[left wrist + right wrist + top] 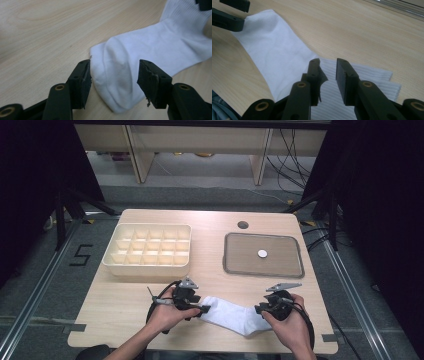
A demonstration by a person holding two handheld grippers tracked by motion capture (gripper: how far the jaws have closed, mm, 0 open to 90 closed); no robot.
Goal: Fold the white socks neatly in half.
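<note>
1. Here, near the table's front edge, a white sock [234, 315] lies flat on the wooden table [120, 305], stretched between the person's two hands.
2. The left gripper [113, 75] sits at the sock's toe end; its jaws stand wide, one on each side of the toe. The left pad is at the fabric's edge, the right pad is apart from it, so nothing is pinched.
3. The right gripper [328, 75] is over the ribbed cuff end of the sock; its jaws stand a narrow gap apart above the ribbing, and whether the pads press on the cloth cannot be told.
4. In the high view the left hand [165, 312] and the right hand [287, 320] each grasp a gripper, with cables looping beside them.
5. Farther back on the left stands a cream divided box [148, 251] with many small compartments.
6. Farther back on the right lies a grey tray [235, 255], with a small white disc [262, 253] resting on it.
</note>
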